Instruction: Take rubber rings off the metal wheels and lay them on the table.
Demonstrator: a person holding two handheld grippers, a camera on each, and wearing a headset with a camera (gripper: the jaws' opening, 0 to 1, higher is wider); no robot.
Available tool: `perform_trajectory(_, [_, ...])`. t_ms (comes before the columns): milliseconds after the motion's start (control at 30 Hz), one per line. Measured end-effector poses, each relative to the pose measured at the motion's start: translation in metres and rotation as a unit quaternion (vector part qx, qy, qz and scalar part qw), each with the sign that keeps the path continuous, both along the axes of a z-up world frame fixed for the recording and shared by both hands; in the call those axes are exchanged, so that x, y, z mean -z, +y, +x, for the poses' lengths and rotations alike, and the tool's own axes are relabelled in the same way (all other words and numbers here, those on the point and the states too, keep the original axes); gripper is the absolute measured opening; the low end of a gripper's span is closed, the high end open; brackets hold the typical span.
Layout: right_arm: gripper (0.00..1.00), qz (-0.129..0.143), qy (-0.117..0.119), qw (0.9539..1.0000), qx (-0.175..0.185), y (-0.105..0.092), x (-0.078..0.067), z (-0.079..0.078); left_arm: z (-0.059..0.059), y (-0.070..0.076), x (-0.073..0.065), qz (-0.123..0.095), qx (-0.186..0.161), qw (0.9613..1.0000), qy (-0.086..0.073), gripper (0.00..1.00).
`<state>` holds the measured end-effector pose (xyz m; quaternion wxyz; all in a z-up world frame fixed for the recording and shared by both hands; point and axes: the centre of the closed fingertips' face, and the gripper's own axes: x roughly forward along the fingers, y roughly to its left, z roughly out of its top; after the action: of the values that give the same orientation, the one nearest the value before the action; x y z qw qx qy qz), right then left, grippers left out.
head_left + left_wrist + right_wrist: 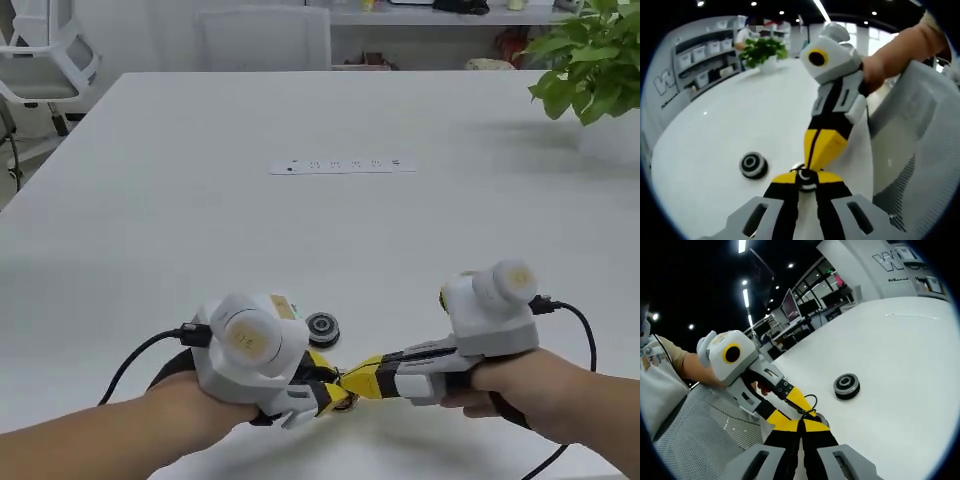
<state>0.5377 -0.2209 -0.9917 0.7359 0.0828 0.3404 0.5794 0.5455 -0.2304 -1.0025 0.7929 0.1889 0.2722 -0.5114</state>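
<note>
My left gripper (pixel 806 176) is shut on a small metal wheel (pixel 806 180) with a black rubber ring, held just above the table's near edge. My right gripper (pixel 807 419) meets it tip to tip and is shut on a thin black rubber ring (pixel 810 403) that loops out from that wheel. In the head view the left gripper (pixel 334 391) and the right gripper (pixel 352 383) touch at their yellow tips. A second wheel (pixel 322 327) (pixel 753 165) (pixel 846 385), with its black ring on, lies flat on the table just beyond the tips.
The white table (pixel 330 240) stretches far ahead. A white power strip (pixel 342 165) lies at its middle. A potted plant (pixel 590 60) stands at the far right corner, and an office chair (pixel 50 50) at the far left.
</note>
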Motion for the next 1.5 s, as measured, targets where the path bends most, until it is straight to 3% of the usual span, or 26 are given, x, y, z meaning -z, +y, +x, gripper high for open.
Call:
perform_trajectory(233, [0.00, -0.010, 0.000, 0.9999, 0.014, -0.007, 0.005, 0.005, -0.001, 0.000, -0.001, -0.001, 0.005, 1.0000, -0.005, 0.12])
perform_trajectory(533, [0.00, -0.011, 0.000, 0.9998, 0.017, -0.009, 0.003, 0.007, -0.003, 0.001, -0.002, -0.003, 0.006, 0.9999, 0.009, 0.14])
perform_trajectory(900, [0.00, -0.002, -0.001, 0.9998, 0.017, -0.008, -0.004, 0.009, -0.008, 0.005, -0.024, -0.030, 0.010, 0.9994, 0.010, 0.19])
perform_trajectory(1300, [0.00, 0.010, -0.006, 0.9998, 0.016, 0.000, -0.019, 0.015, -0.008, 0.032, -0.044, -0.048, -0.011, 0.9988, 0.008, 0.30])
perform_trajectory(1500, [0.00, 0.009, -0.009, 0.9999, 0.004, 0.010, -0.023, 0.017, -0.010, 0.050, -0.046, -0.045, -0.020, 0.9988, 0.005, 0.35])
